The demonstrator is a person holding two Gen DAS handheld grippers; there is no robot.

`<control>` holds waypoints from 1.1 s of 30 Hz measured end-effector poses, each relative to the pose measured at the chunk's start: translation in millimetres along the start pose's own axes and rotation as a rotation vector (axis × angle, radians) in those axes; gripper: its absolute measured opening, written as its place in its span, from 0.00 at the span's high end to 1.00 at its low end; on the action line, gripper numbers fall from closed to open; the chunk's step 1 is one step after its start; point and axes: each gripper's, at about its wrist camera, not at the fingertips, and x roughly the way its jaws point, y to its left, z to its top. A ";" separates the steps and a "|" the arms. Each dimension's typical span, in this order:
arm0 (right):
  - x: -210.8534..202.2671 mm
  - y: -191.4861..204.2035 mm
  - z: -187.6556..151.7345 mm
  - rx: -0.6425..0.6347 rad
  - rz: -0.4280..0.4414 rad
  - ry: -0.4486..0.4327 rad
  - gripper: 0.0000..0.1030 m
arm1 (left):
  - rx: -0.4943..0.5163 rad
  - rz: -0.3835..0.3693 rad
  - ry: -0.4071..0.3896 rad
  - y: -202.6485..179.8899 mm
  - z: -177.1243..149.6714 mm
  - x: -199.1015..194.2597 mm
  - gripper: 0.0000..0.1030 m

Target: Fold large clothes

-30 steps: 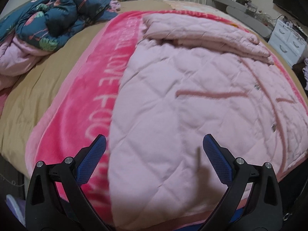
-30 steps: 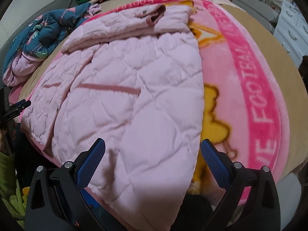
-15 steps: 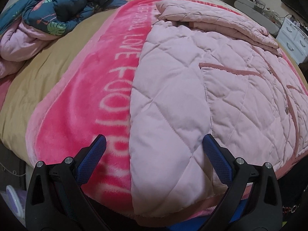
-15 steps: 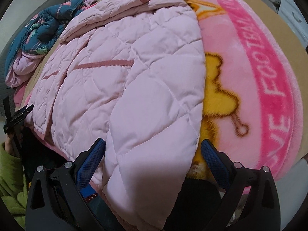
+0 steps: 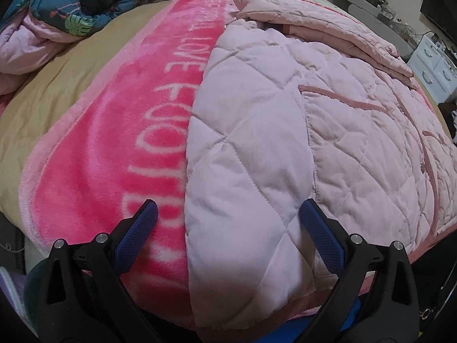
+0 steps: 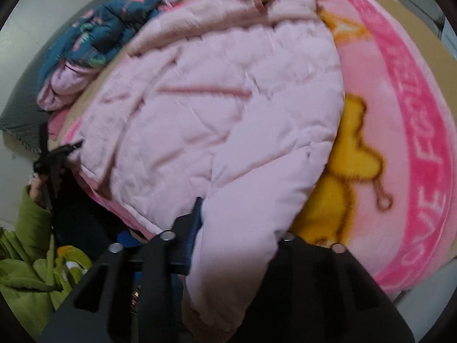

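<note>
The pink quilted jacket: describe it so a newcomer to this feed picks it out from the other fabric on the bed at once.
Start at the bright pink blanket with white lettering spread over the bed. The pink quilted jacket lies flat on top of it, hem at the near edge. Diamond stitching and darker pink pocket trim distinguish it from the crumpled blue tropical-print bedding at the far corner.

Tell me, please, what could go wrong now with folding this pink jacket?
The right gripper has closed on the sleeve of the pink quilted jacket; the thick padding may slip out. The left gripper is open around the other sleeve, so lifting now would pull the jacket unevenly. The jacket's near edge overhangs the pink blanket and could slide off the bed.
</note>
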 end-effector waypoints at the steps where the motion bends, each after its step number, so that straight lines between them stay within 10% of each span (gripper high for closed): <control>1: -9.6 3.7 5.2 -0.006 0.012 -0.040 0.77 | -0.004 -0.007 0.004 0.2 0.1 0.9 0.09; 15: -68.8 29.1 64.9 -0.058 0.074 -0.363 0.82 | 0.052 -0.117 0.052 -32.0 -5.6 1.2 0.09; 18: -68.3 27.2 68.7 -0.055 0.077 -0.366 0.82 | 0.038 -0.148 0.044 -31.4 -3.7 1.2 0.24; 23: -68.3 26.0 68.8 -0.057 0.069 -0.372 0.82 | 0.061 -0.144 -0.016 -34.9 2.5 -6.9 0.80; 33: -71.6 25.2 71.0 -0.057 0.068 -0.407 0.82 | 0.073 -0.179 -0.153 -37.6 27.1 -47.3 0.92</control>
